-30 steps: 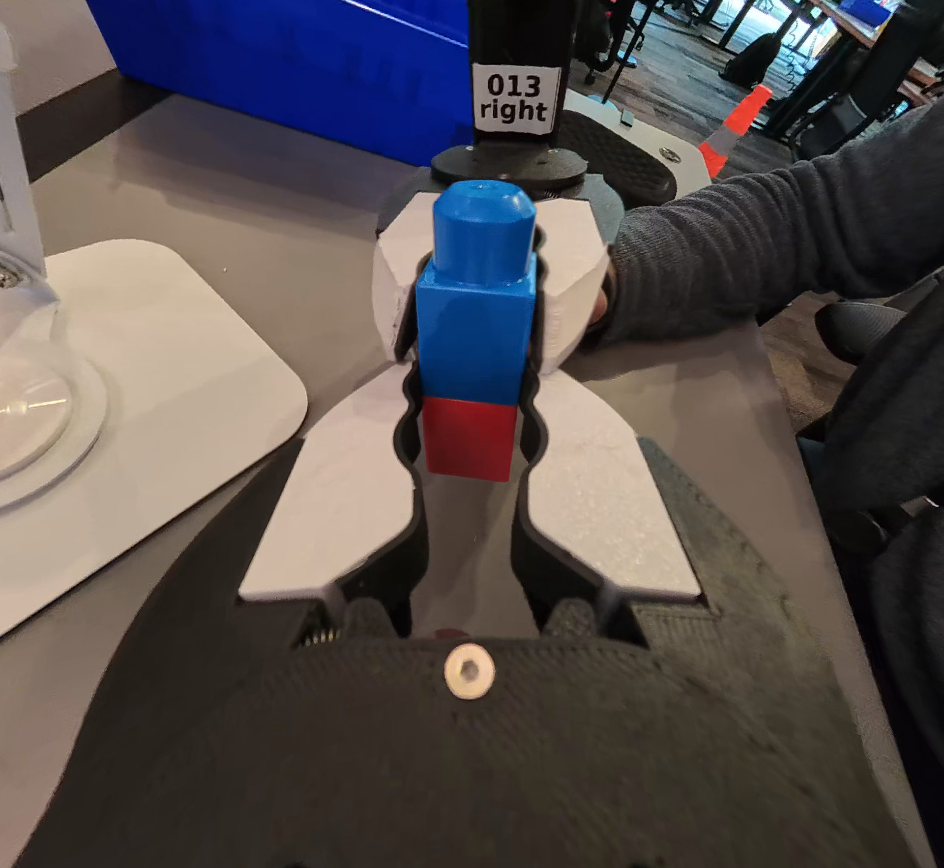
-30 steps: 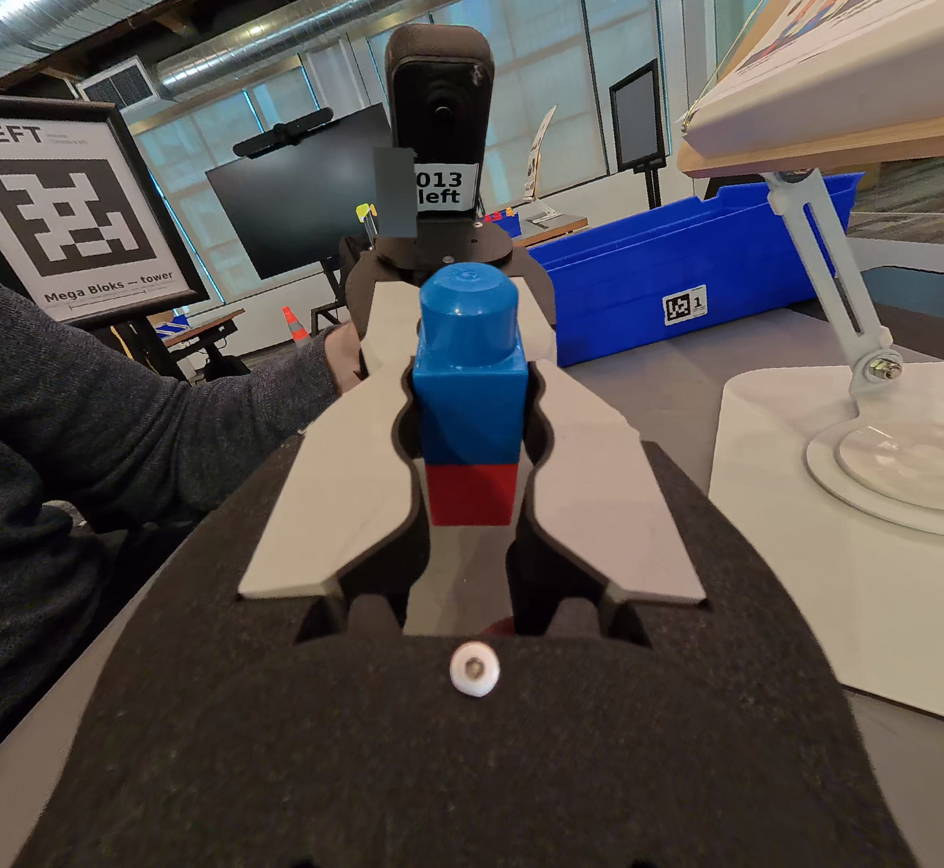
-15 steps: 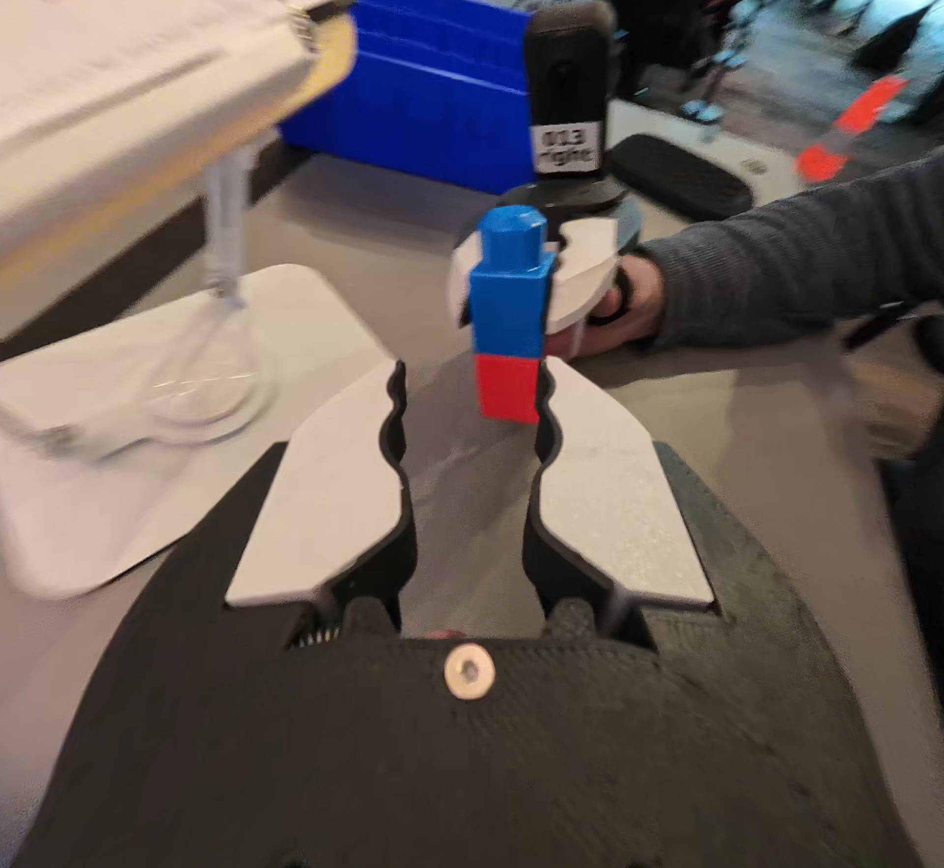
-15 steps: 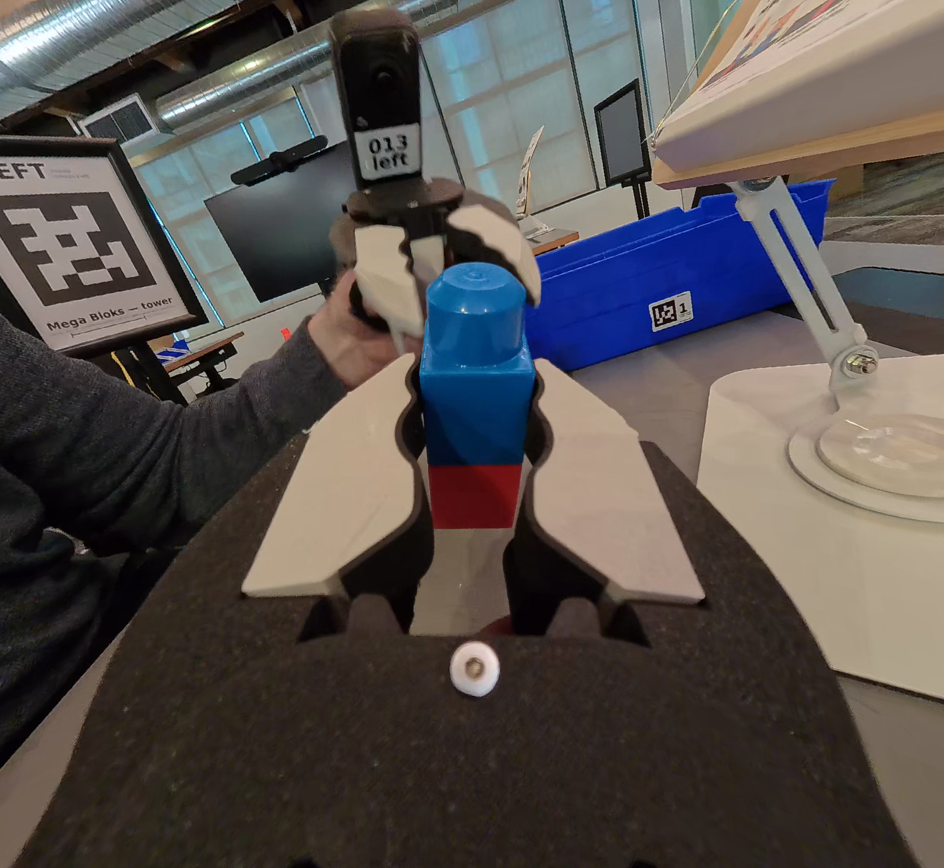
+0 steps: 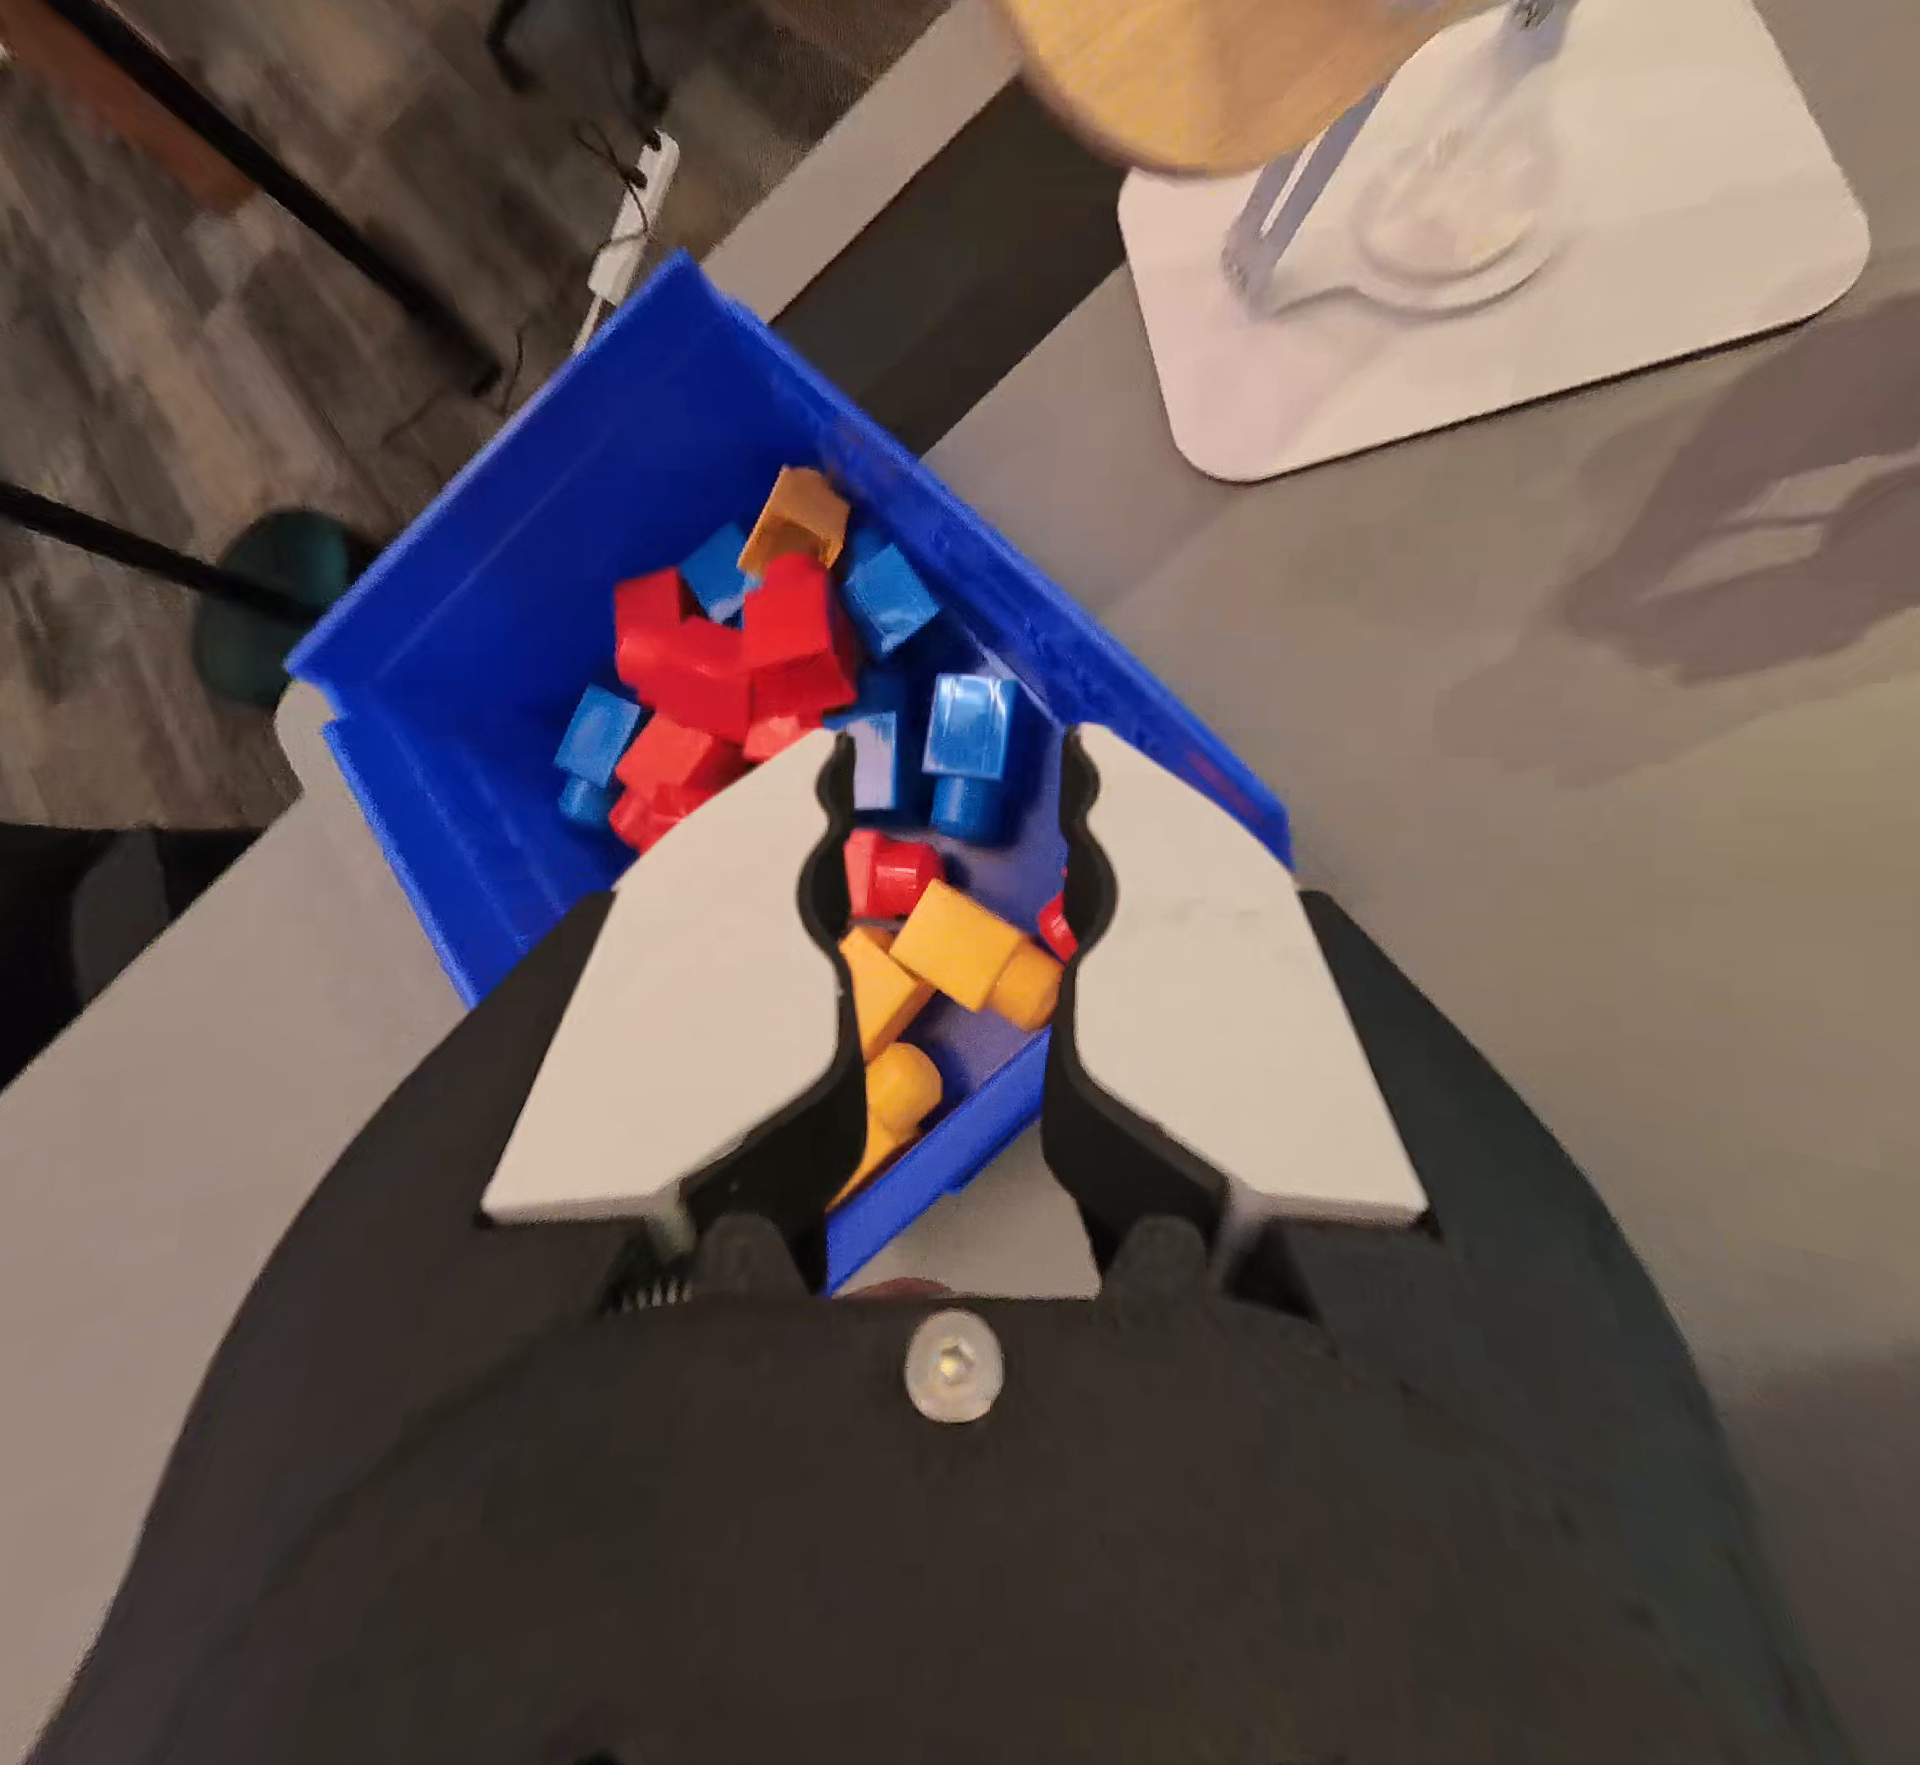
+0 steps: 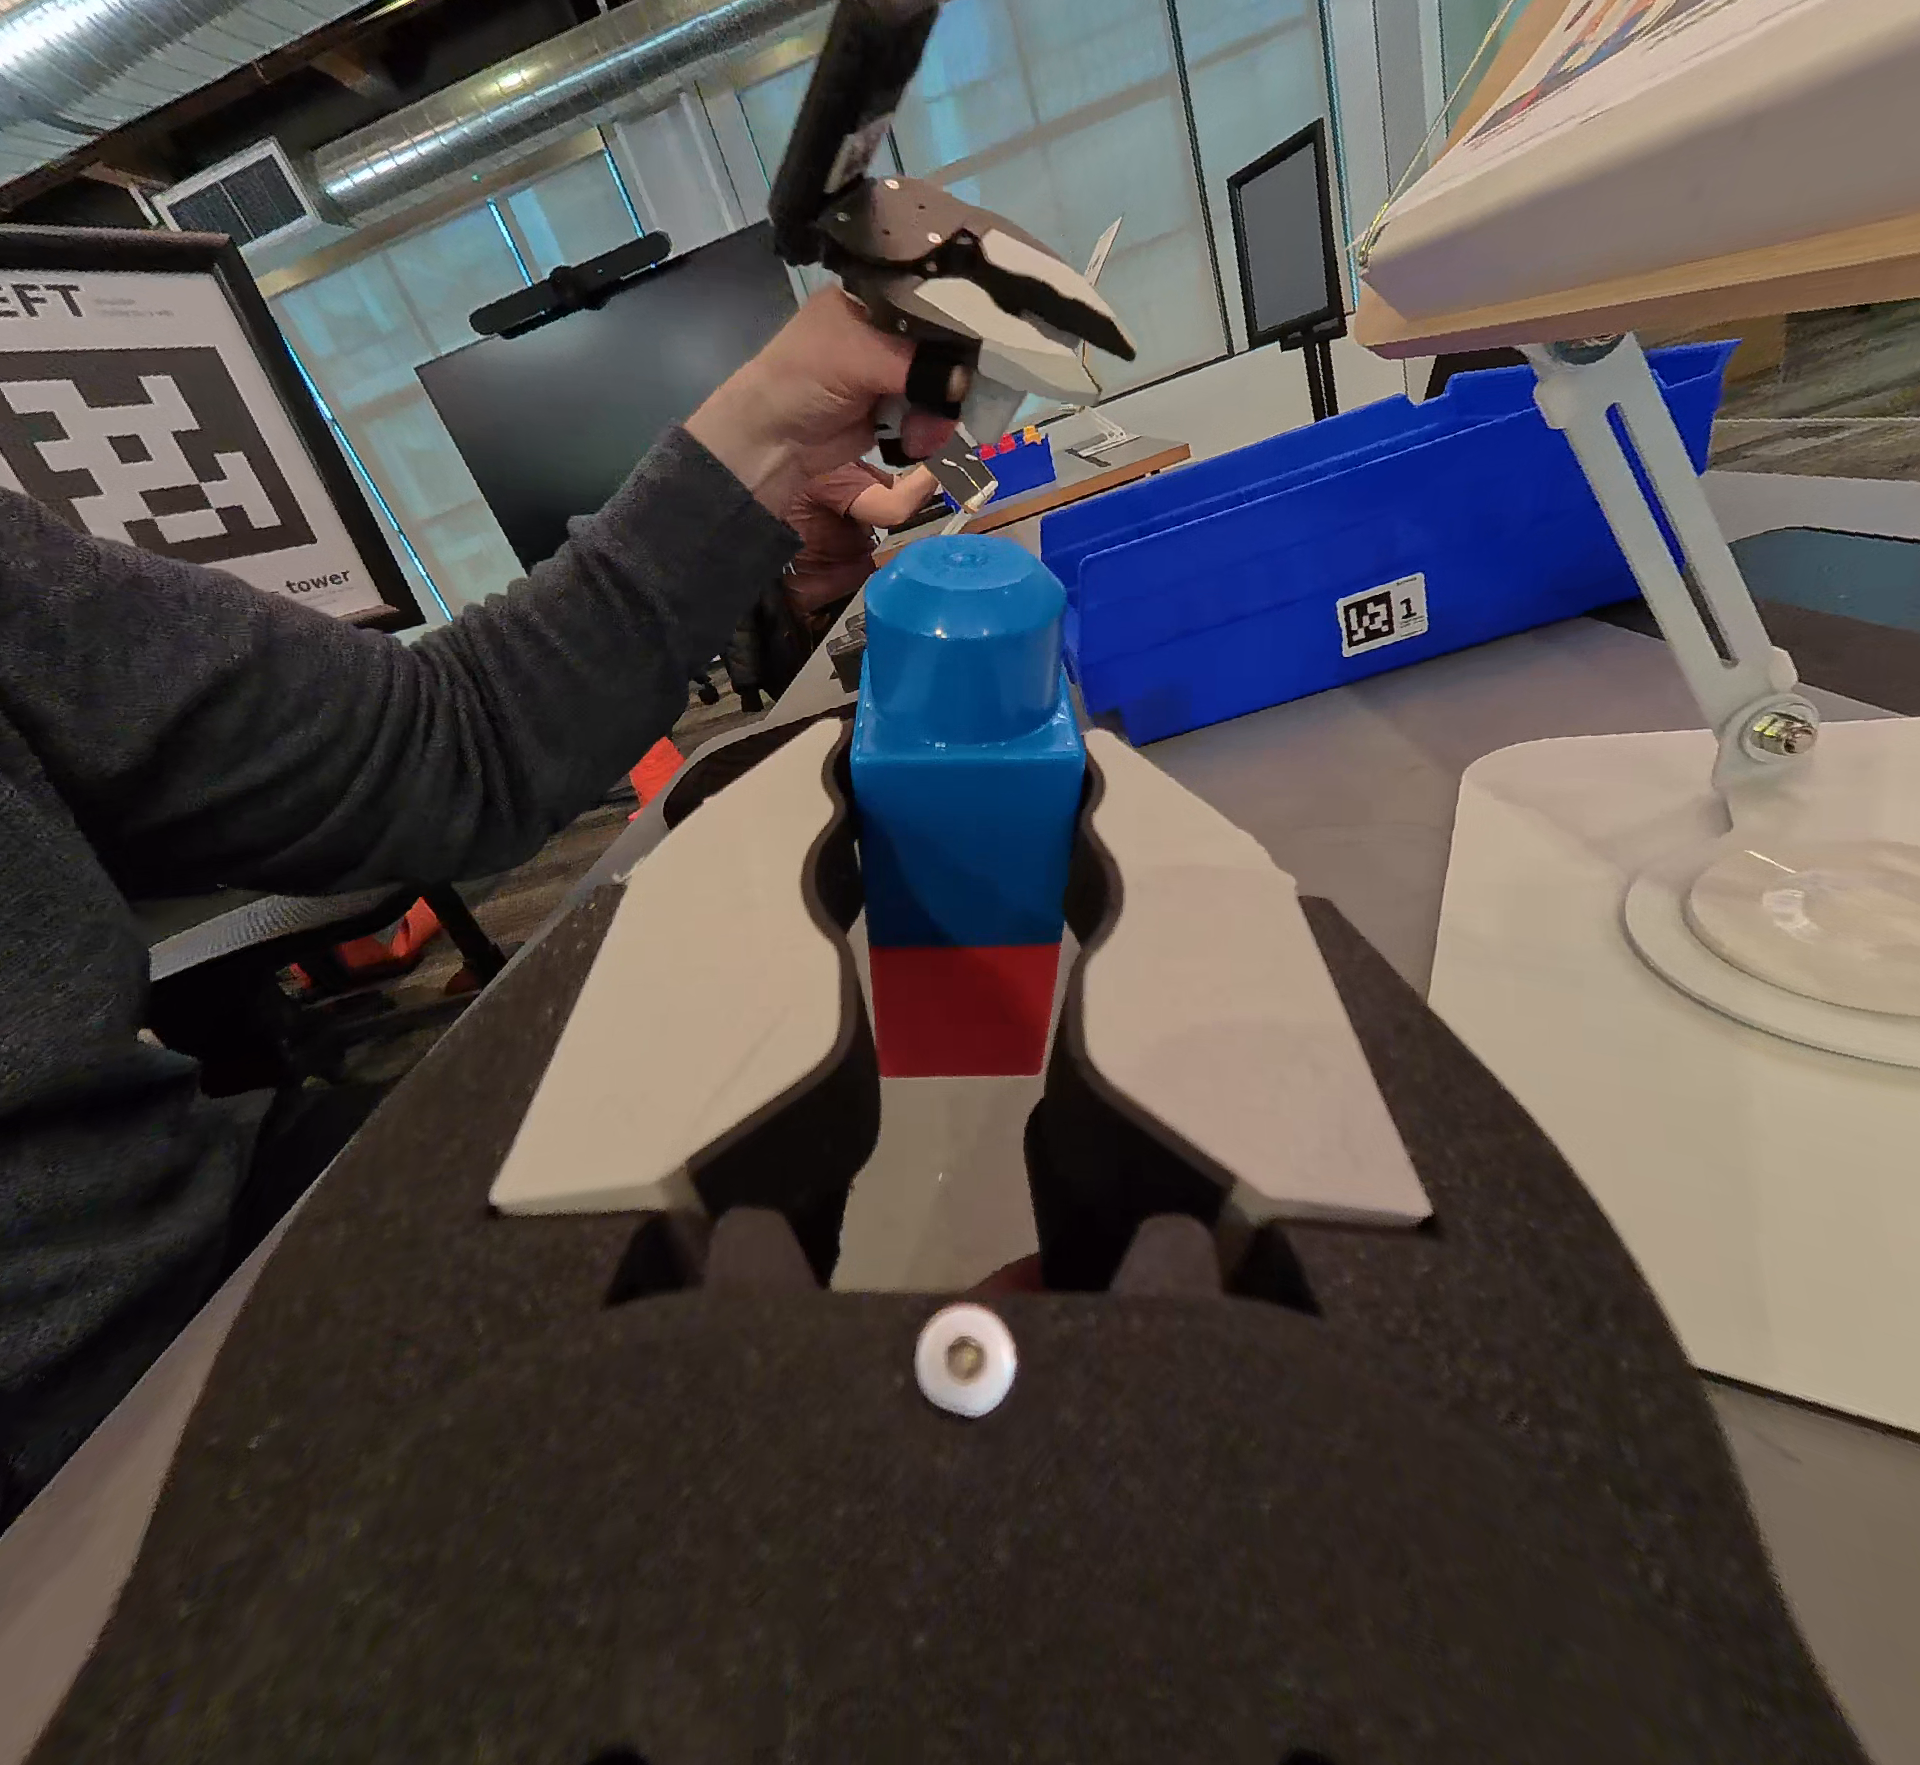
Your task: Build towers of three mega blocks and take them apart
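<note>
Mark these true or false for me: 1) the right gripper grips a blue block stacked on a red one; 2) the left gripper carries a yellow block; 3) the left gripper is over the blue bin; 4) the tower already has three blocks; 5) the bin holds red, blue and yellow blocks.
1) True: the right gripper is shut on the blue block, which sits on the red block.
2) False: the left gripper is open with nothing between its fingers.
3) True: it points down into the blue bin.
4) False: only two blocks show, blue on red.
5) True: loose blocks of all three colours lie inside.
</note>
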